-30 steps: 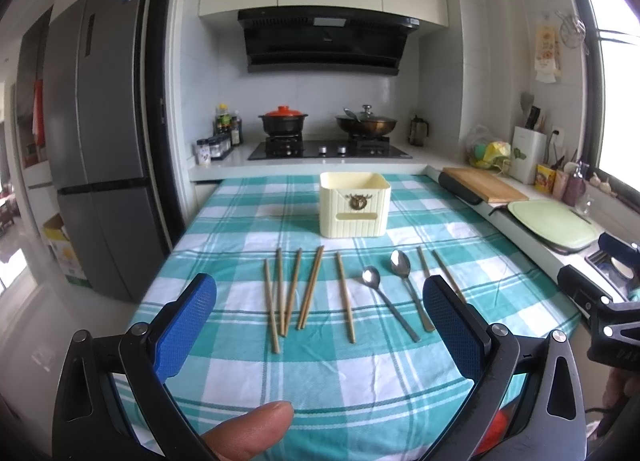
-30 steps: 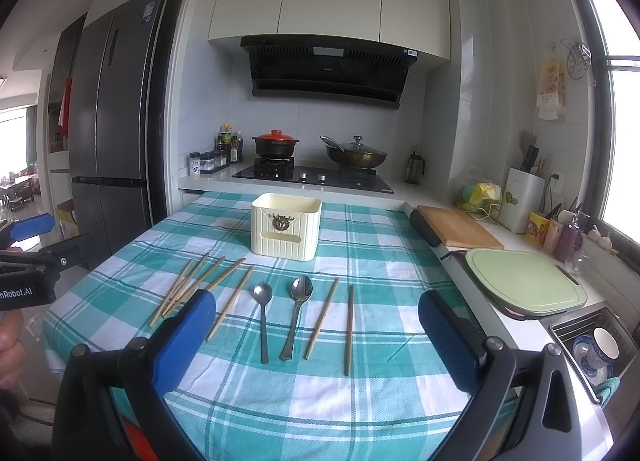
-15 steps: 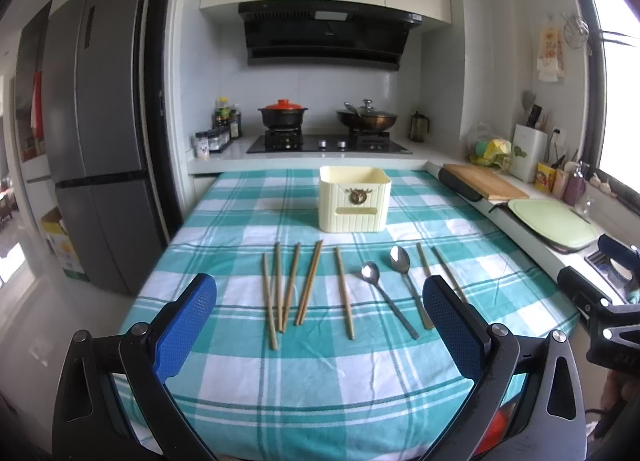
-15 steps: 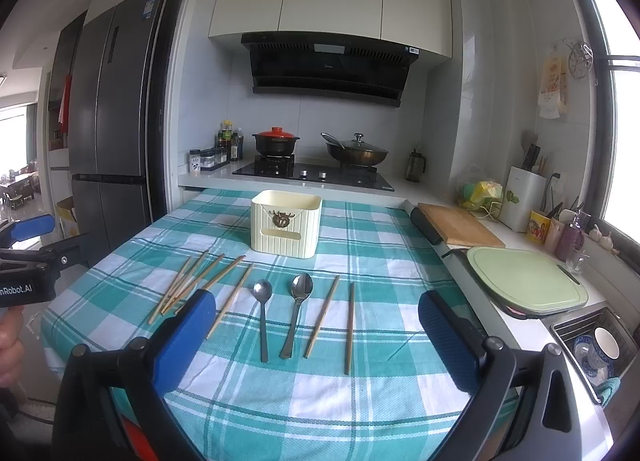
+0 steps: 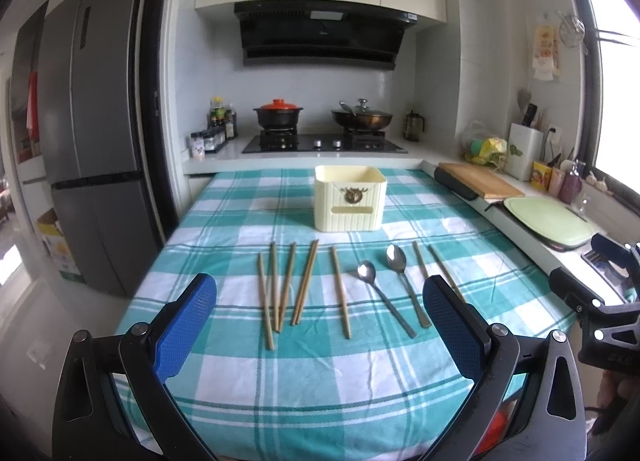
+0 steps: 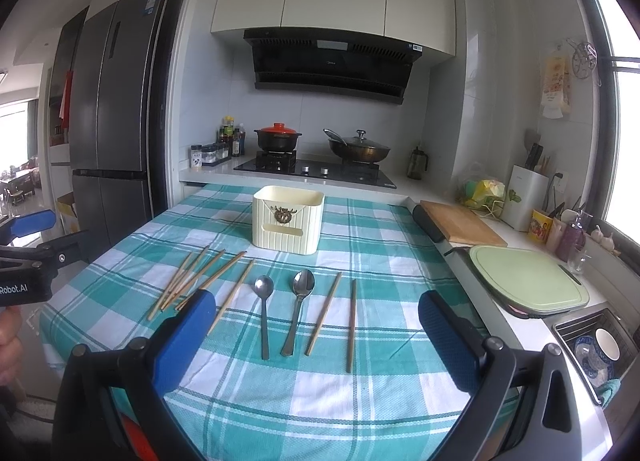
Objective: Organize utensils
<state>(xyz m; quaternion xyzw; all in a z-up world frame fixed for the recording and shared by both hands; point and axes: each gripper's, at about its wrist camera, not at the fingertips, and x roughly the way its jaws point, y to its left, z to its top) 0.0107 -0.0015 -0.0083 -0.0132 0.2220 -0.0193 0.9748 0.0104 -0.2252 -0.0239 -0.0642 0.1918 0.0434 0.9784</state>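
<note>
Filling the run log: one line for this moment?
left claw open | right claw open | chopsticks, spoons on cloth | holder untouched

Glossy metal spoons (image 6: 264, 313), seemingly wooden chopsticks (image 5: 276, 289), checked woven tablecloth (image 6: 360, 389), ribbed plastic-looking holder (image 5: 350, 203).

Both the left gripper (image 5: 320, 325) and right gripper (image 6: 316, 337) have black frames with silver screws, blue textured pads (image 5: 184, 331); white "Robot.AI" lettering marks one side

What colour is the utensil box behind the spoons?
Pale cream-yellow, ribbed, with a small brass-coloured emblem on its front; the utensil box shows best in the right wrist view.
</note>
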